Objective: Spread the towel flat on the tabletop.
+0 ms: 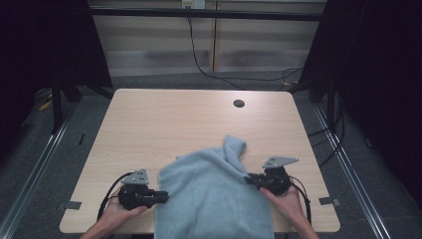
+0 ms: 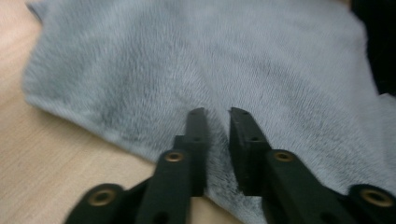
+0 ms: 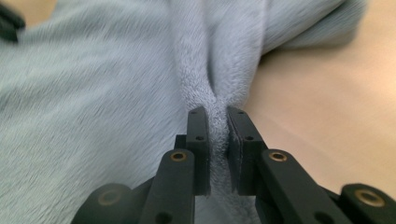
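Observation:
A light blue-grey fluffy towel (image 1: 214, 194) lies rumpled on the near middle of the wooden table (image 1: 174, 119) and hangs over the front edge. My left gripper (image 1: 164, 196) is at its left edge. In the left gripper view the jaws (image 2: 217, 114) stand close together with the towel's (image 2: 210, 56) edge between them. My right gripper (image 1: 247, 179) is at the towel's right side, below a raised twisted corner. In the right gripper view its jaws (image 3: 216, 112) pinch a ridge of the towel (image 3: 93, 93).
A round cable hole (image 1: 239, 103) sits near the table's far right. A black cable (image 1: 199, 59) runs down the wall behind the table. Bare wood stretches over the far half. Dark curtains and metal rails flank both sides.

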`<state>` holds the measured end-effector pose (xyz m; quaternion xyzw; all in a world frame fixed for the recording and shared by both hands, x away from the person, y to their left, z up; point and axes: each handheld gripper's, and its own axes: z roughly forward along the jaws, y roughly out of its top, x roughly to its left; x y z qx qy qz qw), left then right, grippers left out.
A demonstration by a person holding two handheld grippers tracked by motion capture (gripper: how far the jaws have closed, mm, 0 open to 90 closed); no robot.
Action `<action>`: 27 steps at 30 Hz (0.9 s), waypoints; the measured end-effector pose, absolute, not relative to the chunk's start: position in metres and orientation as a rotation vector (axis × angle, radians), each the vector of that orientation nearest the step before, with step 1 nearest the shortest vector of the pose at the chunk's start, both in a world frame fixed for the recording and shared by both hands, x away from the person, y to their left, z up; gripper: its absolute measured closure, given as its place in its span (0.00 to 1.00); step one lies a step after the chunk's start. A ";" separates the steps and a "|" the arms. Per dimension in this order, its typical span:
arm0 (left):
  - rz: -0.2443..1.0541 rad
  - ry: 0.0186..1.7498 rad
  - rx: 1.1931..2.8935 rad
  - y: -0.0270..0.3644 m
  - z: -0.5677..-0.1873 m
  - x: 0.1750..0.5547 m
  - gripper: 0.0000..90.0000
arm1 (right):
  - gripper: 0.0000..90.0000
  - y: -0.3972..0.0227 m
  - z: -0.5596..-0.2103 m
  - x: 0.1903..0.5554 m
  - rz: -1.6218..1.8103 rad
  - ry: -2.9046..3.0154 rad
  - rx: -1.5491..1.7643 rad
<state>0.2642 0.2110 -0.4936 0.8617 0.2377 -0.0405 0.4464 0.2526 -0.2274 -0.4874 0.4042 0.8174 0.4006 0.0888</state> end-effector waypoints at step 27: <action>0.029 0.734 2.039 0.191 -0.491 0.340 0.94 | 0.99 -0.198 -0.476 0.326 1.216 2.357 1.217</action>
